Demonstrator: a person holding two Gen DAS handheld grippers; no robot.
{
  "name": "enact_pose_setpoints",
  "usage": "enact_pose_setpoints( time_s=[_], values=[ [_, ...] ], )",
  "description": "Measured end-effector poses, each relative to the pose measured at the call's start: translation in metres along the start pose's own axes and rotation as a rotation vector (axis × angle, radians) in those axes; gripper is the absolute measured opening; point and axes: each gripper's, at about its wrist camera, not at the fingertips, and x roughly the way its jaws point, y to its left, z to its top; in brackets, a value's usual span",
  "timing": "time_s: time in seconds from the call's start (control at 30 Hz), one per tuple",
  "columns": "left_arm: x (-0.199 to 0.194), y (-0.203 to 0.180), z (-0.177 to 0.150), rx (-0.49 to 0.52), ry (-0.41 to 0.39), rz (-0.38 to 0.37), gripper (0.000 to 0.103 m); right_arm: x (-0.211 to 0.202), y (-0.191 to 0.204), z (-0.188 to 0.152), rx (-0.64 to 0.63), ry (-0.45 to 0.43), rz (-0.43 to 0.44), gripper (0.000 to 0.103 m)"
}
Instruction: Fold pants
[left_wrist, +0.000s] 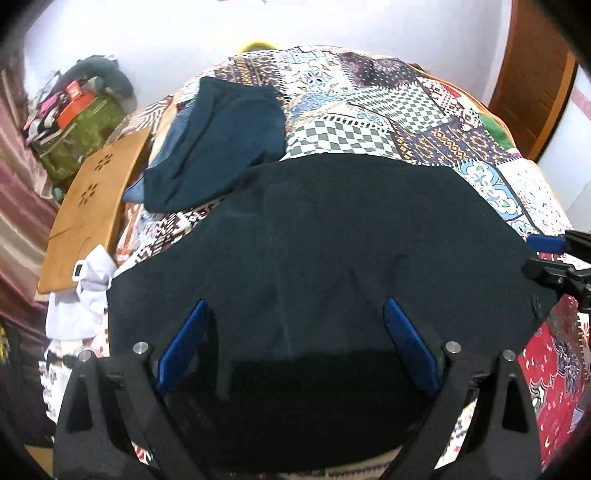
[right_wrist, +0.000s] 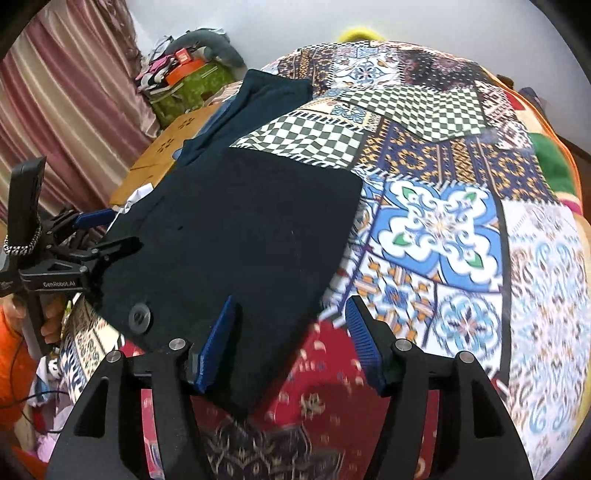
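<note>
Black pants (left_wrist: 332, 258) lie folded flat on a patchwork bedspread (left_wrist: 369, 110); they also show in the right wrist view (right_wrist: 240, 229), with a round black button (right_wrist: 139, 316) near their near edge. My left gripper (left_wrist: 299, 343) is open, its blue pads over the near edge of the pants, holding nothing. My right gripper (right_wrist: 291, 343) is open over the pants' right corner, empty. The right gripper shows at the right edge of the left wrist view (left_wrist: 550, 258). The left gripper shows at the left of the right wrist view (right_wrist: 107, 232).
A dark teal garment (left_wrist: 218, 144) lies on the bed beyond the pants, over a blue one. A wooden board (left_wrist: 92, 206) leans at the bed's left side. White cloth (left_wrist: 81, 299) lies below it. A cluttered green box (left_wrist: 81, 129) stands by the curtain. A wooden door (left_wrist: 535, 74) is far right.
</note>
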Motion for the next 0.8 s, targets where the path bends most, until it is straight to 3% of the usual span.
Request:
enact_pose_setpoints(
  time_s=[0.3,0.57,0.8],
  values=[
    [-0.030,0.015,-0.016,-0.057,-0.036,0.056,0.096,-0.026,0.014,-0.004,-0.039,-0.047,-0.075,0.058],
    [-0.061,0.068,-0.038,-0.245,-0.086,0.055,0.096,-0.049,0.056,0.021,-0.114,-0.181,-0.059,0.058],
    [-0.055,0.126,-0.079,-0.447,-0.012,-0.005,0.096,-0.022,0.104,0.037,-0.203,-0.166,-0.003,0.058]
  ],
)
